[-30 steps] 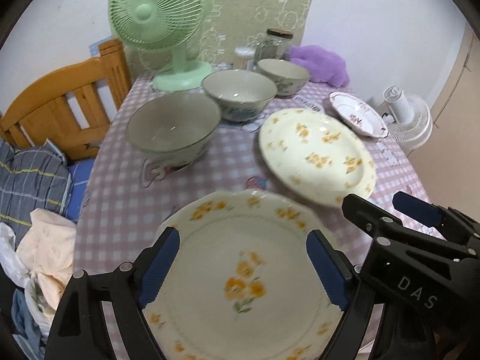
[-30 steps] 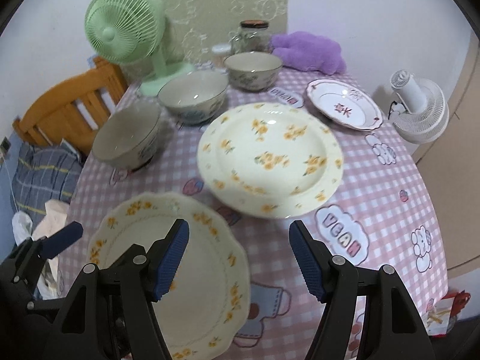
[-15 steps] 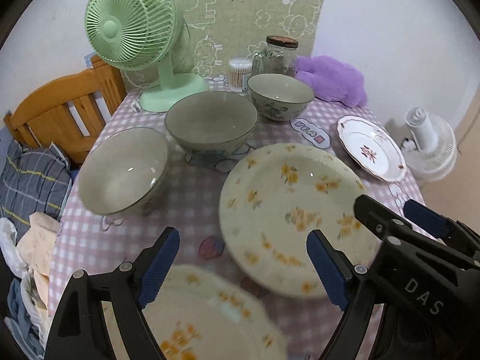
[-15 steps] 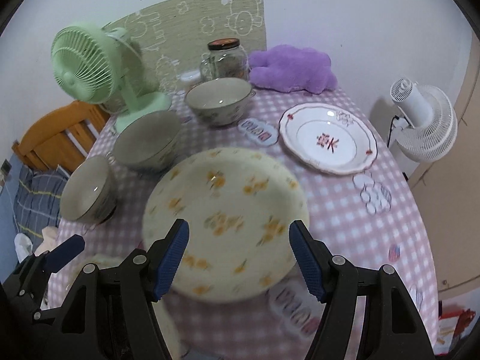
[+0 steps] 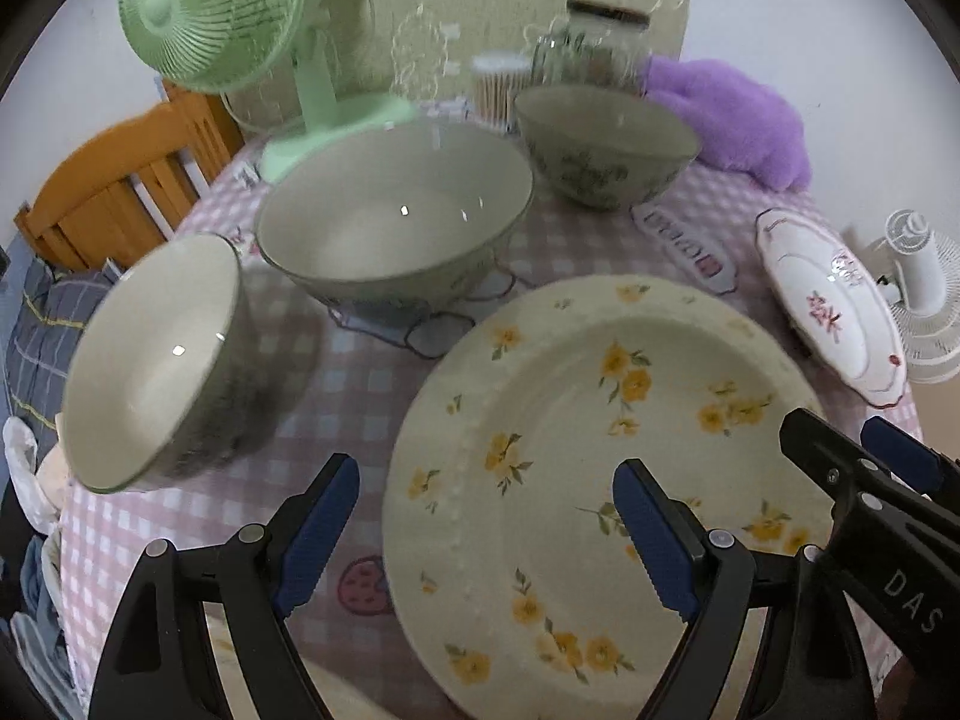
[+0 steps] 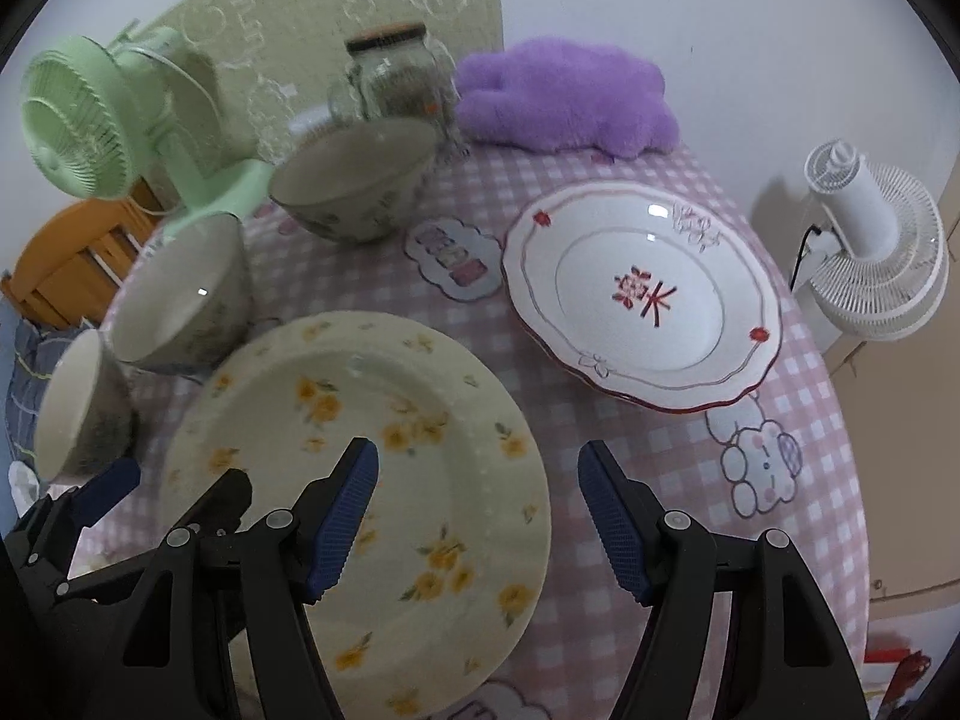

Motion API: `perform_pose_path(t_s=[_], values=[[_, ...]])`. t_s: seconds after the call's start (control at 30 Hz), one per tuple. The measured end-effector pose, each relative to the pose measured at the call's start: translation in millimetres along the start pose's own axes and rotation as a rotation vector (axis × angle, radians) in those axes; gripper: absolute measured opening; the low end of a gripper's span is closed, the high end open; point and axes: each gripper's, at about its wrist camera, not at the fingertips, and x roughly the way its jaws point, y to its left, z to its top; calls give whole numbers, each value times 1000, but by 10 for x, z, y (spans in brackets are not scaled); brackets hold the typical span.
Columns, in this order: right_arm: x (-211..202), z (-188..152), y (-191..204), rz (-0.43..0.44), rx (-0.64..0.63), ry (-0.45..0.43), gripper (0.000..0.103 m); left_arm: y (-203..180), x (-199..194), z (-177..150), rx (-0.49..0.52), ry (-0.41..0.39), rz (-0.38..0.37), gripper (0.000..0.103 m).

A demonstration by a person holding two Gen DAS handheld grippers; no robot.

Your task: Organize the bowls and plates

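Note:
A cream plate with yellow flowers (image 5: 600,456) lies on the pink checked table right before both grippers; it also shows in the right wrist view (image 6: 372,468). A white plate with a red rim (image 6: 642,300) lies beyond it to the right. Three grey-green bowls stand in a row at the left: near (image 5: 156,354), middle (image 5: 396,216), far (image 5: 606,144). My left gripper (image 5: 486,534) is open and empty over the flowered plate's left edge. My right gripper (image 6: 477,516) is open and empty over its right edge.
A green fan (image 5: 240,18), a glass jar (image 6: 396,72) and a purple plush (image 6: 570,96) stand at the table's back. A wooden chair (image 5: 126,186) is at the left. A white fan (image 6: 870,240) stands off the table's right side.
Both grippers have moved forward across the table. The near flowered plate has slipped out of view below; the second flowered plate and the bowls now look closer. Both grippers stayed open.

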Motion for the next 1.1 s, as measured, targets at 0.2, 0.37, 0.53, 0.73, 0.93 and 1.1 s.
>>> perform_pose_path(t_s=[0.2, 0.37, 0.53, 0.73, 0.93, 1.1], values=[[246, -7, -32, -2, -2, 48, 72, -73, 171, -13, 26, 40, -2, 85], [355, -26, -37, 16, 5, 85, 72, -92, 179, -59, 46, 40, -3, 85], [322, -43, 47, 18, -14, 97, 67, -124, 148, -87, 60, 47, -2, 86], [228, -145, -43, -6, -6, 113, 66, -207, 83, -197, 84, 68, -24, 85], [115, -299, -196, -14, 25, 129, 66, -296, -18, -338, 89, 92, -80, 85], [47, -398, -308, -7, 33, 140, 66, -389, -64, -418, 123, 101, -96, 85]])
